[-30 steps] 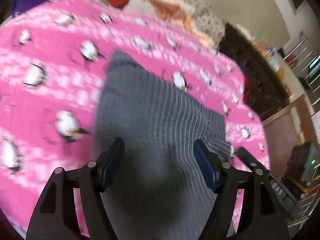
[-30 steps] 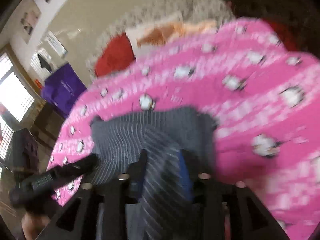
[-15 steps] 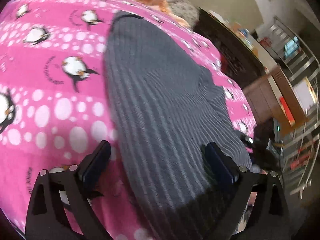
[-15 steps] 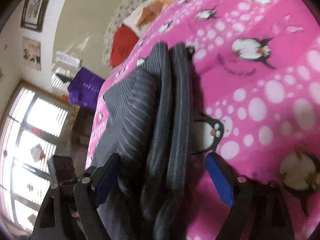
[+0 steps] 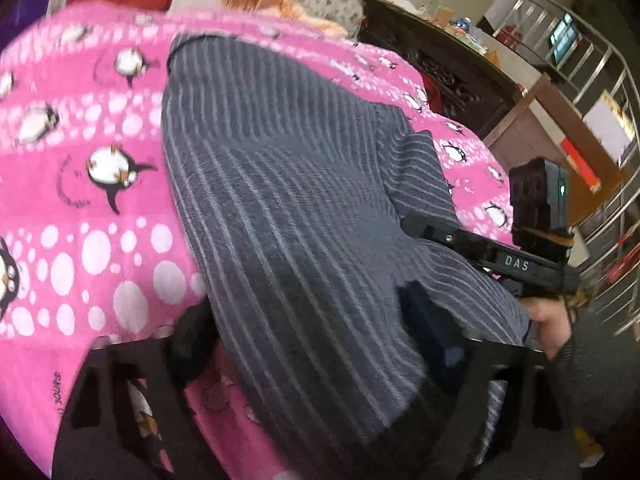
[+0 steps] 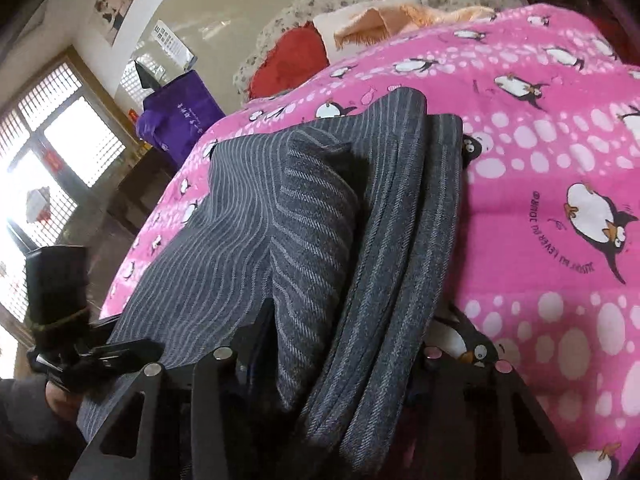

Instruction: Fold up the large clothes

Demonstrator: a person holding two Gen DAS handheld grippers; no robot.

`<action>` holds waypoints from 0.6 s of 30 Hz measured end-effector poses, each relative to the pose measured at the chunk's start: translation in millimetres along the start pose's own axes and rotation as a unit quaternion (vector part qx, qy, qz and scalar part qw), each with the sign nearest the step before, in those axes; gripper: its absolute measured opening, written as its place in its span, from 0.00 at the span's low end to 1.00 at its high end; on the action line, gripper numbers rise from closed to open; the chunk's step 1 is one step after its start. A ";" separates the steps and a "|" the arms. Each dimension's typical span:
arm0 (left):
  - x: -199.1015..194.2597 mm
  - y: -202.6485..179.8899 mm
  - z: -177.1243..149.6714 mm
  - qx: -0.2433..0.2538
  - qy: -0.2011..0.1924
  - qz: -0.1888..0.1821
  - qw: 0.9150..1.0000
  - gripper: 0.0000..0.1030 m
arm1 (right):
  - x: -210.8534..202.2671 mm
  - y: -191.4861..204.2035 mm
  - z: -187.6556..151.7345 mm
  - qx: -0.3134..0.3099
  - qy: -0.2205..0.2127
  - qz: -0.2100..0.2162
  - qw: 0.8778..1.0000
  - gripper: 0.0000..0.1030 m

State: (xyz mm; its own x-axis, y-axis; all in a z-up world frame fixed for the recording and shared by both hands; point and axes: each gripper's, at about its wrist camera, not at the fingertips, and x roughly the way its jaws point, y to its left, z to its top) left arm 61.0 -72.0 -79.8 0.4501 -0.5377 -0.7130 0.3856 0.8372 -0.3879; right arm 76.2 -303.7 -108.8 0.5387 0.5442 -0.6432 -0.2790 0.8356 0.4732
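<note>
Grey striped garment (image 5: 288,216) lies partly folded on the bed, over a pink penguin blanket (image 5: 80,208). In the right wrist view its stacked folded edges run from 6 toward 12 o'clock, with blanket at 3 o'clock.

Left tool (image 5: 308,344): fingers spread wide, straddling the near end of the garment, cloth between them but not pinched.

Right tool (image 6: 340,352): fingers apart, the thick folded bundle sits between them; can't tell whether they press on it, since the cloth covers the tips.

Left view shows the right tool's body at 3 o'clock, resting against the garment's edge. Red cushion (image 6: 292,60) and orange fringed cloth (image 6: 400,16) at 12 o'clock beyond the blanket, purple bag (image 6: 180,116) at 10 o'clock.
</note>
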 end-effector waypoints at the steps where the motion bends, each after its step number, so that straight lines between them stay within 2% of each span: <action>1: -1.0 -5.2 -0.1 0.008 -0.009 0.007 1.000 0.64 | -0.1 0.3 -1.2 0.001 -0.003 -0.002 1.000 0.37; 3: -6.1 -15.8 2.5 0.027 -0.029 0.030 0.999 0.39 | 0.6 3.4 -1.9 0.006 -0.003 0.000 1.000 0.32; 5: -12.8 -21.7 6.3 0.044 -0.045 0.040 0.997 0.33 | 0.5 7.1 -1.2 0.019 -0.005 0.005 1.000 0.29; 9: -31.7 -10.7 18.6 0.058 -0.058 0.037 0.996 0.31 | 2.8 16.2 4.6 0.068 -0.022 0.038 0.997 0.27; 14: -70.8 52.5 34.2 0.033 -0.072 0.051 0.996 0.31 | 40.8 42.6 9.8 0.120 -0.031 0.104 0.987 0.27; 16: -84.4 74.5 36.3 0.017 -0.079 0.070 0.994 0.30 | 56.7 55.3 14.0 0.126 -0.030 0.124 0.984 0.27; 18: -101.1 98.5 33.9 0.001 -0.089 0.094 0.992 0.21 | 77.1 73.5 18.9 0.122 -0.023 0.140 0.982 0.27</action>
State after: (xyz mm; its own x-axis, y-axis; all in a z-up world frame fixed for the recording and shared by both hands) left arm 80.8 61.4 -26.1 0.6498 -0.3810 -0.6577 0.2832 0.9244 -0.2556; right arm 112.2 -201.8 -112.3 0.5049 0.7410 -0.4427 -0.2253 0.6082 0.7612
